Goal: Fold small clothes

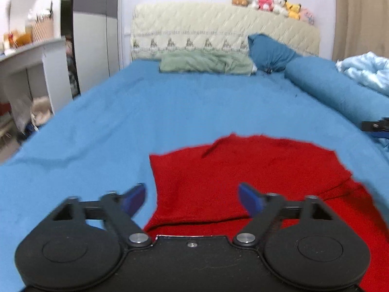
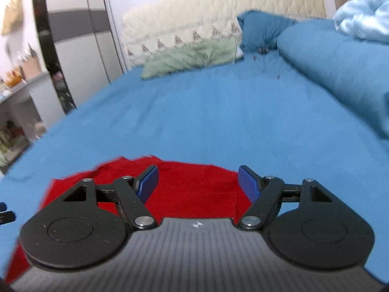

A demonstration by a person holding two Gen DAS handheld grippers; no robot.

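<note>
Two pairs of tongs hang above the bed, and both stand wide with nothing between their blue pads: the left tongs (image 1: 192,198) over the near left part of the red knitted garment (image 1: 255,170), the right tongs (image 2: 198,182) over its far edge as the right wrist view shows it. We grip no cloth at this moment.

That red knitted garment (image 2: 194,189) lies flat on the blue bed sheet (image 1: 145,112), at the near end of the bed and well apart from the sage-green pillow (image 1: 206,62) and the dark blue pillow (image 1: 269,51) by the cream quilted headboard (image 1: 218,24). One fold looks already laid: in the left wrist view an upper layer ends in a straight hem just ahead of the tongs, with more red cloth showing beneath and to the right.

We judge the step in hand to be a release and a reach for the next fold. To do it well, we first look for the free edge that is left, which seems to be the lower layer spreading to the right. We bring each pair of tongs down on a corner of that same edge, so the cloth lifts evenly. We pinch only the layer we mean to turn, since knit this soft will drag the layer under it. We carry it low and lay it square on the hem.
</note>
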